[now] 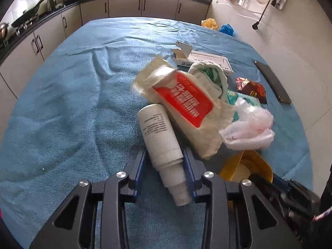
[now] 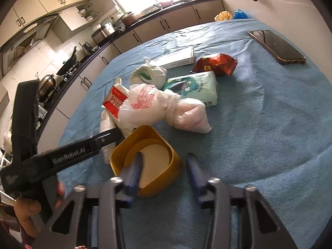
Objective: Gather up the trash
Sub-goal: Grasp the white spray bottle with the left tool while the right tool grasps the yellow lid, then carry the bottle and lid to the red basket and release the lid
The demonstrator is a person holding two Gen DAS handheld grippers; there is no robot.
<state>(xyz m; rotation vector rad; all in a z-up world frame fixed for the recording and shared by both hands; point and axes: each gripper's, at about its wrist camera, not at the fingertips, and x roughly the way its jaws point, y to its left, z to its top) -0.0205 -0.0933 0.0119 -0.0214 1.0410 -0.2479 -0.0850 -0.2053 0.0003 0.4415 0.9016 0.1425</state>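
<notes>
— While both tools are down in the pile, which step would you call this?

— The pick-up itself. The left gripper (image 1: 166, 166) has its blue pads pressed on the neck of the white bottle (image 1: 159, 132), which lies on the blue cloth (image 1: 68, 103) at the near edge of the heap. The right gripper (image 2: 164, 170) straddles one wall of the yellow tub (image 2: 145, 161): one finger inside, the other outside. I'd say it is pinching that wall, though the outer pad looks a shade clear of it.

— Anything in the tub?

— Only a pale round insert on its floor, as far as I can see. No trash in it yet.

— And the rest of the rubbish?

— Heaped just beyond: a torn red-and-cream carton (image 1: 184, 101), a knotted white plastic bag (image 2: 149, 105), a tissue pack (image 2: 195, 87), a red snack wrapper (image 2: 215, 64), a white box (image 2: 176, 59). A phone (image 2: 278, 46) lies well apart, surely no trash.

— Next move?

— Probably lift the bottle clear of the carton leaning on it, then carry it to the tub, held steady.
</notes>
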